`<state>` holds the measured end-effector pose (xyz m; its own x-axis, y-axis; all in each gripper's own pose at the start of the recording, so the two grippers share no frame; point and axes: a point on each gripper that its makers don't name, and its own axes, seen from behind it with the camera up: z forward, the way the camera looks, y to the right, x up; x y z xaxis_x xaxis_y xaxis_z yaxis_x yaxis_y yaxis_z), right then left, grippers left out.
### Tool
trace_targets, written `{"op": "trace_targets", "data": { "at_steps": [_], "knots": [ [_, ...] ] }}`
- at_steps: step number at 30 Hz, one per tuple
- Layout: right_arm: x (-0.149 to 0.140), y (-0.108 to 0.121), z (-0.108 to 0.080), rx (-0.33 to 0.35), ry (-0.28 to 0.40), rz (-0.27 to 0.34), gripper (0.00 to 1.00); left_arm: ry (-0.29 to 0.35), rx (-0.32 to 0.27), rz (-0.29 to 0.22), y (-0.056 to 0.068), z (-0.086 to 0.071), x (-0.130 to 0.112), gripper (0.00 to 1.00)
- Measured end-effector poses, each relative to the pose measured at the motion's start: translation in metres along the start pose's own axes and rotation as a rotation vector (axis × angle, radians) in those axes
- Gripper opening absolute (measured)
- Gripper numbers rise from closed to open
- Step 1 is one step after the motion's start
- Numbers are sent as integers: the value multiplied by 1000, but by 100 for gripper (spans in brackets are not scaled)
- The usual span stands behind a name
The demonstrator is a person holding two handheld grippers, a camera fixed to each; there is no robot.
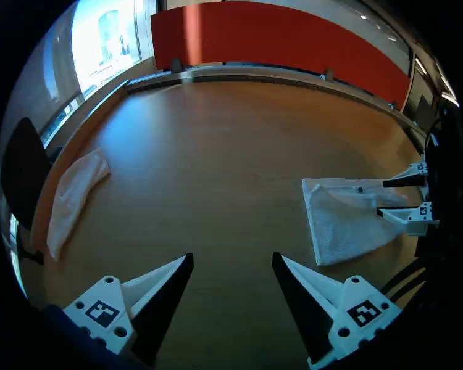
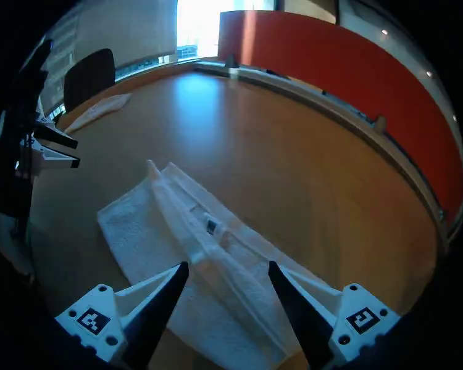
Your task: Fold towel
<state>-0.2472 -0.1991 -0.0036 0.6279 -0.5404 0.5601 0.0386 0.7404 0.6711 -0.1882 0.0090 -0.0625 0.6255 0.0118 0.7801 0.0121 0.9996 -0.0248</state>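
The towel (image 2: 139, 234) lies on the table (image 1: 231, 142), one edge loosely turned over, so folding looks barely begun. The right hand-held gripper (image 2: 226, 265) hangs open over the towel, and the left hand-held gripper (image 1: 232, 254) is open too, well beside it.

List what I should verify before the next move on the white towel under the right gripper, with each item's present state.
1. Right gripper open: ok, fingers spread above the white terry towel.
2. Left gripper open: ok, fingers apart over the brown wooden table.
3. Left gripper at the towel: not ok, it stands off to the side.
4. Towel lying flat: not ok, a raised ridge runs along its middle.
5. Right fingertips touching the cloth: cannot tell.
6. Second, bundled white towel out of the way: ok, it lies near the table's edge, apart.
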Motion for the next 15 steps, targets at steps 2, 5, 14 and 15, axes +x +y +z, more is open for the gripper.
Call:
{"op": "trace_targets", "data": {
  "at_steps": [2,5,14,15],
  "knots": [
    [0,1,1,-2,-1,0,100,0,0,-1,0,0,0,94],
    [2,3,3,-5,-1,0,100,-1,-1,-2,1,0,-1,94],
    [13,19,6,-25,6,-8,100,1,2,-8,0,-1,-2,94],
    [15,21,6,-28,7,-8,100,2,2,-10,0,-1,-2,94]
  ]
}}
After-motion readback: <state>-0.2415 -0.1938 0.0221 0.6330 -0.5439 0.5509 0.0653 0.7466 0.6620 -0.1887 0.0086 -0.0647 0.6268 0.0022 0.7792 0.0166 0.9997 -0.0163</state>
